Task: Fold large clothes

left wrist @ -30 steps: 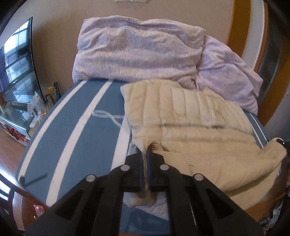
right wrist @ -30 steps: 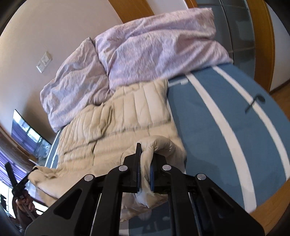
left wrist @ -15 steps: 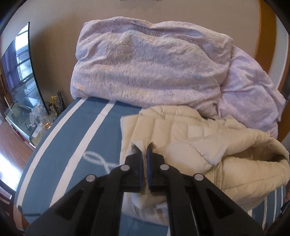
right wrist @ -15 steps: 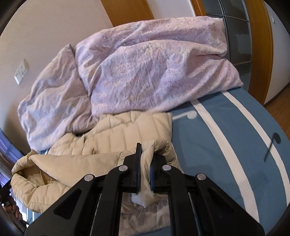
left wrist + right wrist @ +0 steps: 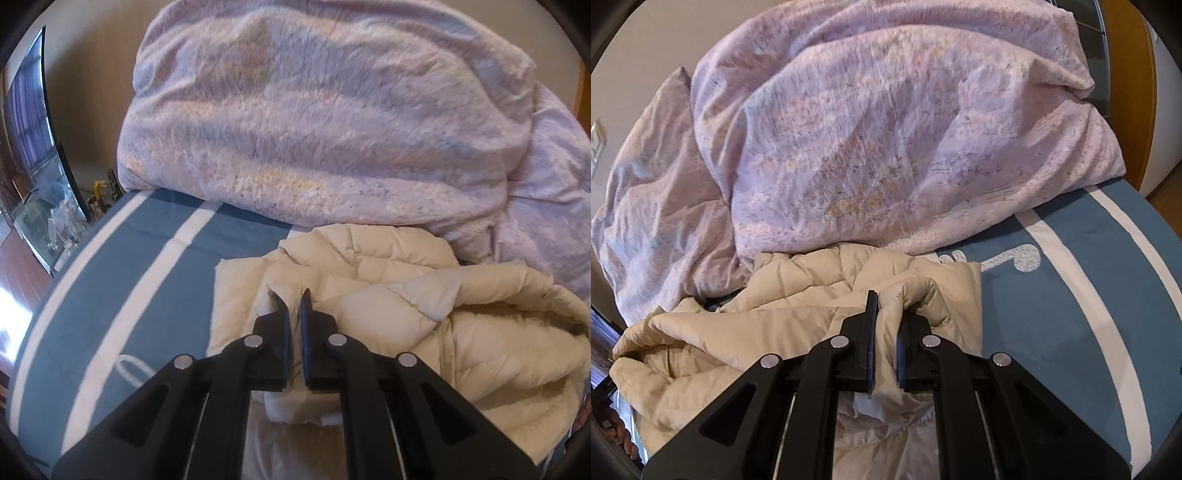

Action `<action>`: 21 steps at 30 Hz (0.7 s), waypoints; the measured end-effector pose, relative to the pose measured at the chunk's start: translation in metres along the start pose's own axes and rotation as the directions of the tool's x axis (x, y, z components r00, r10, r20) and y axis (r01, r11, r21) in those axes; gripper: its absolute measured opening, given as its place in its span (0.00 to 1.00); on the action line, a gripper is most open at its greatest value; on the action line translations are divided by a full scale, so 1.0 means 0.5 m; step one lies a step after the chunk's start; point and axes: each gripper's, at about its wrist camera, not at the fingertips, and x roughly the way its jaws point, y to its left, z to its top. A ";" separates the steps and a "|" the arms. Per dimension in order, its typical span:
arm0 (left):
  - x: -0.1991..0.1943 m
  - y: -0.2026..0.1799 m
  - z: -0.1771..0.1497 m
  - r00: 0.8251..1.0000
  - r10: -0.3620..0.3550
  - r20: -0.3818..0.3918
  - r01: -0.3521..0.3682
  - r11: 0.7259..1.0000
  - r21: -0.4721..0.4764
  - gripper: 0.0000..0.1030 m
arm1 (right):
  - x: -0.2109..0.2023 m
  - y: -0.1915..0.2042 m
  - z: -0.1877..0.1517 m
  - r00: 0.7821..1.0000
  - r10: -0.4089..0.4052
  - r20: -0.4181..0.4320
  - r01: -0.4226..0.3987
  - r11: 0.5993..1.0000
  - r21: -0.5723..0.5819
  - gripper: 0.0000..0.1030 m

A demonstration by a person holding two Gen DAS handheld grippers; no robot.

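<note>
Pinching a fold of the cream quilted jacket [image 5: 388,306], the left gripper [image 5: 294,299] has its two black fingers nearly pressed together, with only a thin layer of fabric between the tips. The right gripper [image 5: 890,306] clamps a thicker puffed roll of the same jacket [image 5: 798,295], so its fingers stand slightly wider apart around the padding. In the left wrist view, the jacket is bunched to the right of the fingers and doubled over itself, with a pale inner lining visible below the gripper at the near edge. In the right wrist view, the jacket spreads to the left of the fingers, its right edge ending just beside the grip point. The garment lies on a blue bed cover [image 5: 110,295] with white stripes, which extends to the left in the left wrist view and to the right [image 5: 1071,332] in the right wrist view. Directly beyond the jacket, at its far side and touching it, a large crumpled lilac duvet [image 5: 314,129] is heaped against the wall; it fills the upper part of both views [image 5: 868,129] and blocks the space past the garment. A dark screen [image 5: 33,122] stands at the far left of the left wrist view, beside a low shelf holding small items too blurred to identify. A wooden door frame [image 5: 1126,55] borders the far right of the right wrist view.
</note>
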 end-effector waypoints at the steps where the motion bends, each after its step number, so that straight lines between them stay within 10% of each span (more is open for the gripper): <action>1: 0.010 0.001 0.000 1.000 -0.001 -0.005 0.001 1.000 -0.008 0.09 | 0.007 -0.001 0.002 1.000 0.004 -0.002 -0.004 1.000 0.000 0.11; 6: 0.049 0.007 0.003 1.000 -0.021 -0.012 0.021 0.998 -0.056 0.17 | 0.020 -0.010 0.012 0.999 0.045 -0.009 -0.045 0.999 0.031 0.25; 11: 0.020 0.023 0.024 1.000 -0.011 0.026 0.013 0.995 -0.102 0.66 | -0.032 -0.016 0.027 0.994 0.095 0.061 -0.099 0.994 0.056 0.68; 21: -0.098 0.046 0.013 0.995 -0.035 0.094 0.040 0.998 -0.053 0.74 | -0.130 0.023 -0.011 0.989 0.084 0.120 -0.075 0.994 -0.079 0.69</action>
